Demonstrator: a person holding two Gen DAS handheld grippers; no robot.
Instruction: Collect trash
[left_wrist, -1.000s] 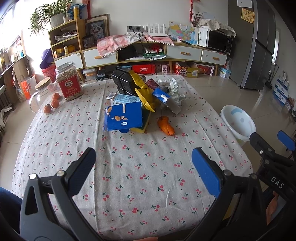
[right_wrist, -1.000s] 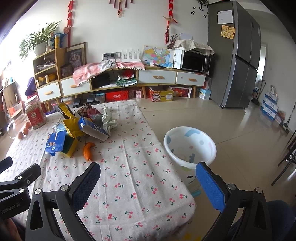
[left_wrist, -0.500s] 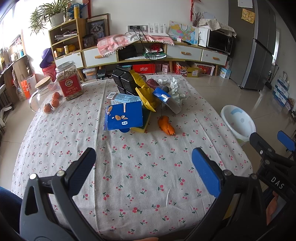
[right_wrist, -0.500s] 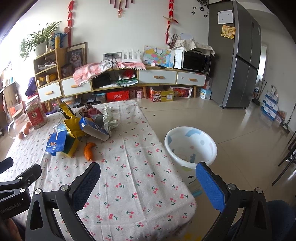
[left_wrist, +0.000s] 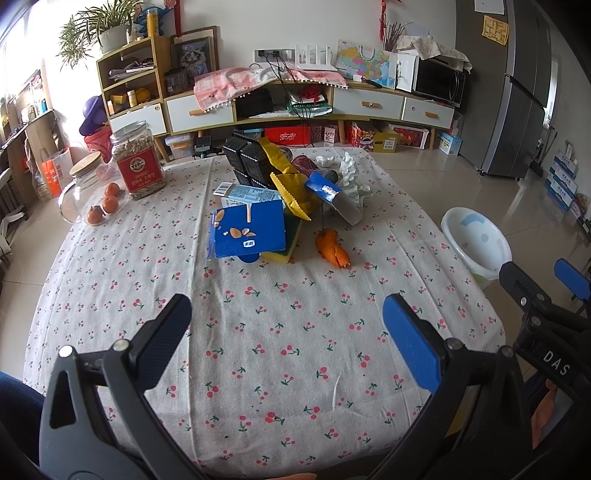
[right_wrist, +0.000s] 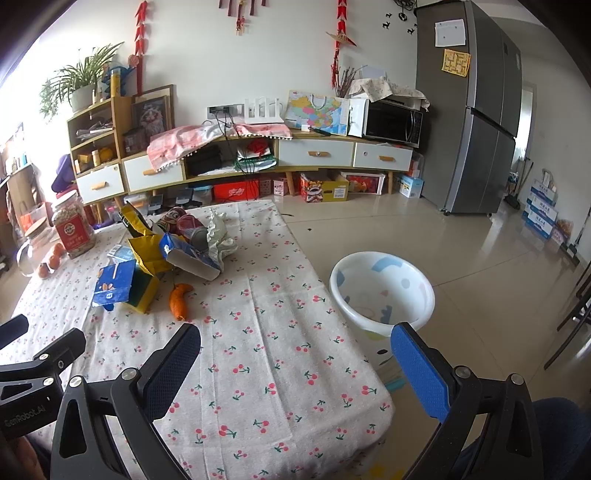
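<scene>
A heap of trash lies mid-table on the cherry-print cloth (left_wrist: 280, 343): a blue carton (left_wrist: 249, 230), a yellow sponge (left_wrist: 286, 245), a yellow bag (left_wrist: 291, 184), a black tray (left_wrist: 247, 157), crumpled paper (left_wrist: 349, 171) and an orange peel (left_wrist: 332, 253). The peel (right_wrist: 179, 299) and the carton (right_wrist: 112, 282) also show in the right wrist view. A white basin (right_wrist: 382, 291) stands on the floor right of the table. My left gripper (left_wrist: 286, 328) is open and empty over the near table. My right gripper (right_wrist: 295, 356) is open and empty over the near right corner.
A jar with a red label (left_wrist: 138, 162), a glass jar (left_wrist: 79, 184) and small oranges (left_wrist: 105, 205) stand at the table's far left. A low cabinet (left_wrist: 295, 107) runs along the wall. A fridge (right_wrist: 476, 110) stands at the right.
Both grippers have crept slightly forward toward the heap; the jaws stay open. Nothing on the table has moved.
</scene>
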